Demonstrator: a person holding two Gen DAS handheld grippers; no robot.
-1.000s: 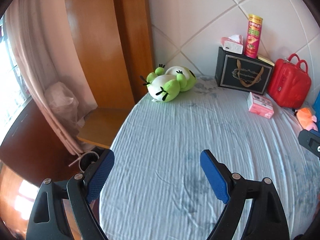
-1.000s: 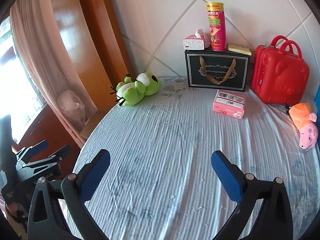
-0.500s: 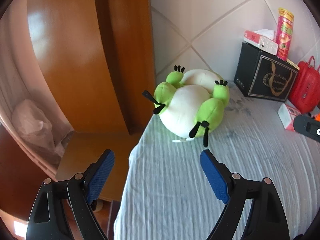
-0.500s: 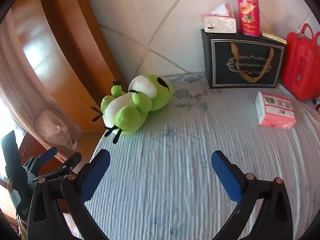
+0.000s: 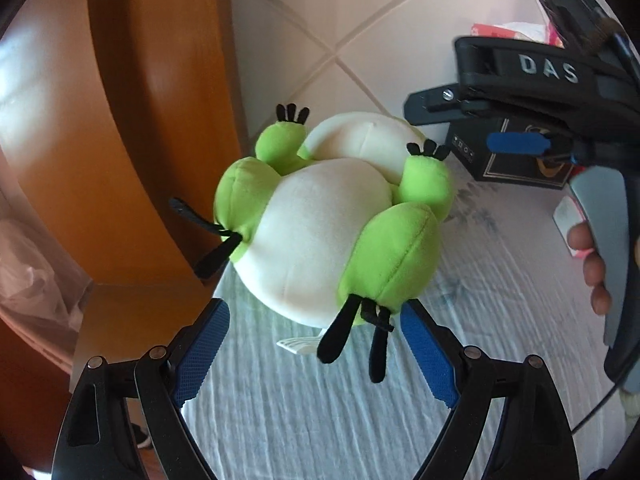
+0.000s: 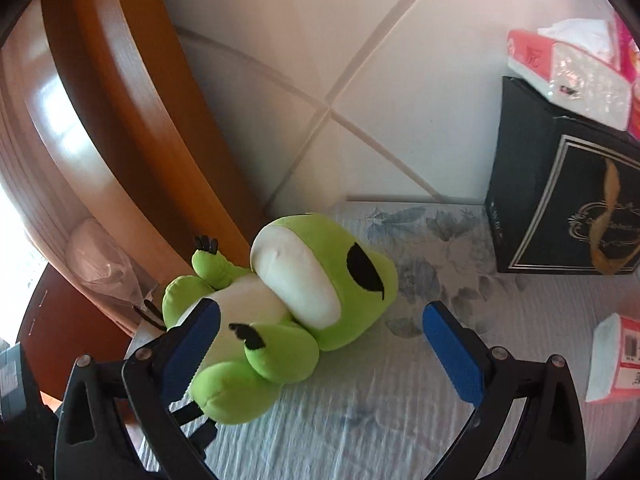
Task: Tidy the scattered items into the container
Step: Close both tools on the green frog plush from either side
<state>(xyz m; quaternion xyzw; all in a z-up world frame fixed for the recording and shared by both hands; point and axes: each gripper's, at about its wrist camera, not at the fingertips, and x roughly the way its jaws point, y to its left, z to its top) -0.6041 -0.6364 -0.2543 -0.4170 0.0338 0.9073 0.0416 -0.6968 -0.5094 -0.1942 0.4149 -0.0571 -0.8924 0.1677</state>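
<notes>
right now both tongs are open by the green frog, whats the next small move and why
Probably ease the left tongs forward and close on the frog: its feet already lie between the open pads, nothing gripped yet, and the right tongs sit wide beside it.

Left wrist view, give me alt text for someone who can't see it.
A green and white frog plush lies belly-up on a pale blue sheet, just beyond the open blue-padded left gripper. The right gripper, held by a hand, reaches in from the right beside a wooden bed frame.

Lime-green, cream-bellied plush frog [image 5: 320,232] – pale blue floral bedsheet [image 5: 360,420]
</notes>
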